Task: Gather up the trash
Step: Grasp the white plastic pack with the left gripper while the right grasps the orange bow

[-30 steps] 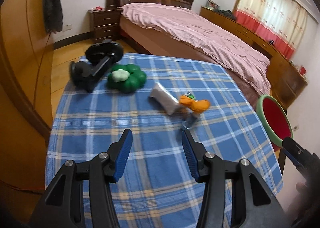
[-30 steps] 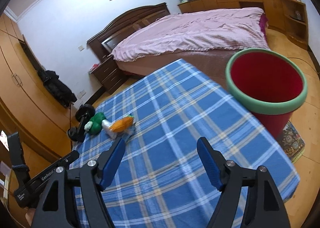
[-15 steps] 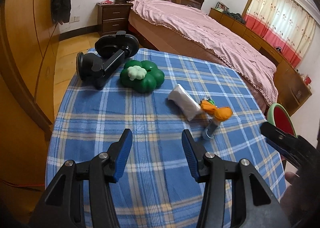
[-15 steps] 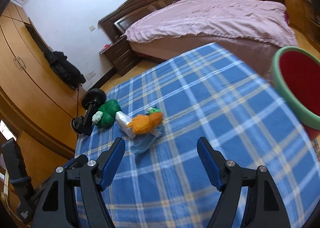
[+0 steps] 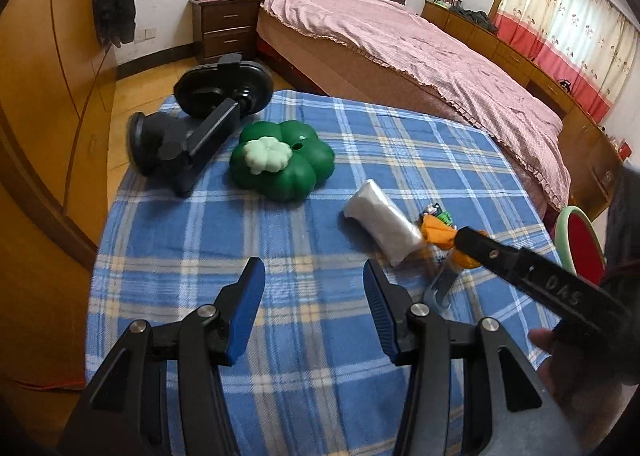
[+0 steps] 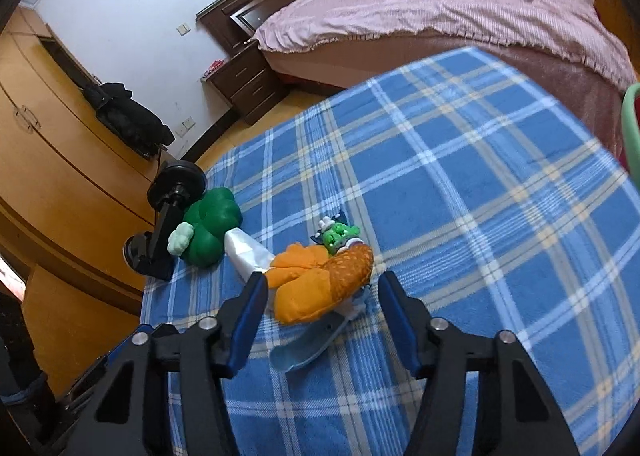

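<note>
We had the right gripper [image 6: 320,304] straddling the orange wrapper [image 6: 320,280], which lay just ahead of and between its jaws, its long axis running crosswise from one blue pad to the other. The jaws were closing, about half open, the pads apparently not yet pressing on it. A clear blue-tinted piece [image 6: 308,344] stuck out beneath, toward the gripper's body. Our left gripper [image 5: 314,308] hung half open and empty over the checked tablecloth [image 5: 280,236], the white packet [image 5: 380,224] ahead to its right. We judged the right hand nearer; the red bin [image 5: 580,244] stood off beyond its right side.
</note>
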`<state>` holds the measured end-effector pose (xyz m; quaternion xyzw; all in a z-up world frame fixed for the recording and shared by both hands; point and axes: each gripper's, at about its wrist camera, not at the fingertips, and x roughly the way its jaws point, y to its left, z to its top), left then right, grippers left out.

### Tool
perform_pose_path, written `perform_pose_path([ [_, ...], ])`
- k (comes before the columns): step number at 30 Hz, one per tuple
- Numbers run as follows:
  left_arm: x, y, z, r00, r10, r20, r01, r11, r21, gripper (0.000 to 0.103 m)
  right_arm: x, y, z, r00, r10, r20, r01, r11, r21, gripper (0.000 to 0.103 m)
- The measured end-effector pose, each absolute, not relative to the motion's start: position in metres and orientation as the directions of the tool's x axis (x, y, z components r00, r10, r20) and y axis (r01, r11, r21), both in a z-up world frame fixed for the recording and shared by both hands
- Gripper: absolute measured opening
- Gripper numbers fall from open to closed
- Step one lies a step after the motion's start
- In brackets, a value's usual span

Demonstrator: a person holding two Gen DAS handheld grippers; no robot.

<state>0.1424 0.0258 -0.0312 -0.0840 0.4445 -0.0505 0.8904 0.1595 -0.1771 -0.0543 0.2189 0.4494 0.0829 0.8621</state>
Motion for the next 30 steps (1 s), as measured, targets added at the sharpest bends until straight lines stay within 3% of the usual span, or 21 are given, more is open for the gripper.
perform_pose_path([
  [2,0.147,0.021,-0.032,0.598,-0.175,-0.782,0.023,0.979,-0.201,0.051,0.161,-0.18,-0.059,0.571,0.347,-0.744,0.062,0.886,0.46,0.052],
  [6,0.157,0.014,-0.032,0.596,-0.195,-0.779,0.026,0.974,-0.223,0.052,0.158,-0.19,-0.066,0.572,0.368,-0.733,0.068,0.87,0.489,0.029],
  [8,0.163,0.01,-0.032,0.593,-0.207,-0.778,0.025,0.971,-0.24,0.051,0.156,-0.195,-0.066,0.58,0.368,-0.727,0.071,0.866,0.494,0.026],
  [17,0.192,-0.013,-0.045,0.544,-0.26,-0.798,0.032,0.957,-0.29,0.052,0.133,-0.227,-0.054,0.634,0.331,-0.699,0.09,0.866,0.491,0.024],
  [30,0.201,-0.035,-0.066,0.537,-0.237,-0.81,0.051,0.967,-0.249,0.051,0.088,-0.269,-0.039,0.701,0.253,-0.666,0.145,0.864,0.482,0.024],
])
